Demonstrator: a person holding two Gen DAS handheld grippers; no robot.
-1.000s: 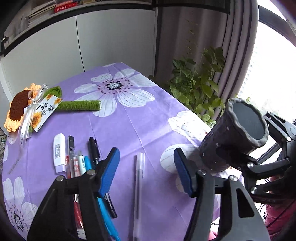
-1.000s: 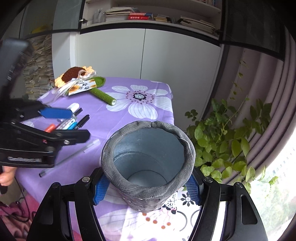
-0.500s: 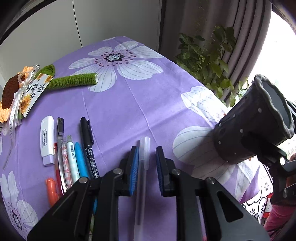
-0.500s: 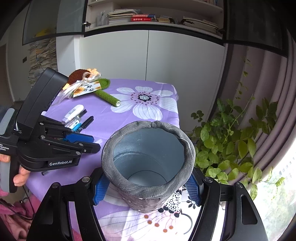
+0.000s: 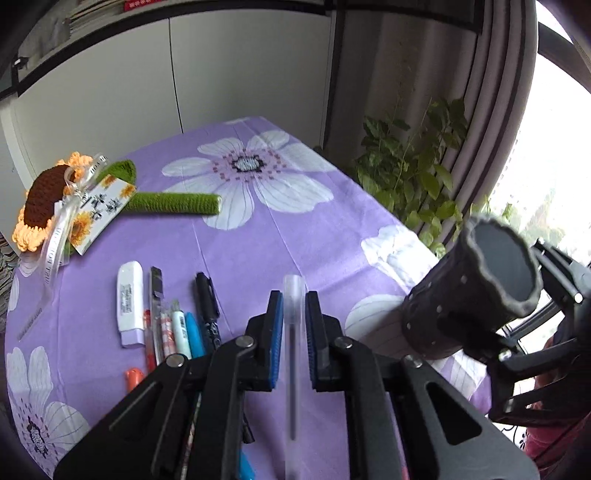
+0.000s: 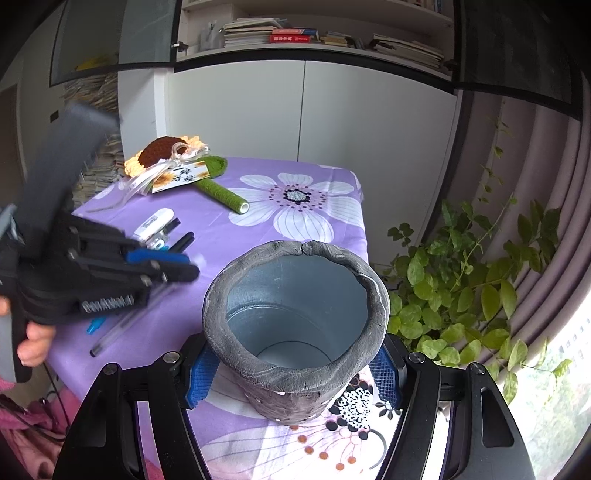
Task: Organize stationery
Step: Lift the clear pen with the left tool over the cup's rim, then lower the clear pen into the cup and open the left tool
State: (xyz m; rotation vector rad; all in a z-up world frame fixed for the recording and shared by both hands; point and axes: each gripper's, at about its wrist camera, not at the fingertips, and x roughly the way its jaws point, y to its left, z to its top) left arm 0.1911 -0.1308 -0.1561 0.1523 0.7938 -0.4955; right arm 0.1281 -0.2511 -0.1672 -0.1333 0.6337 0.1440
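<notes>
The left tool [image 5: 293,325] had just been closing and pinched the clear pen [image 5: 293,354] crosswise between its blue pads, the cap poking out ahead. The right tool [image 6: 293,363] gripped the grey pen holder [image 6: 295,317] by its sides, mouth tilted toward the pen. A good lift would probably keep the pen level, then tip it cap-down over the rim. Farther off, the other pens [image 5: 177,328] lay in a row on the purple-clothed desk [image 5: 295,240], near the crochet sunflower [image 5: 48,199].

home room, floral tablecloth [image 5: 280,258], bookshelf [image 6: 314,33] above white cabinets [image 6: 295,110], curtains [image 5: 461,92], houseplant [image 6: 461,277]
</notes>
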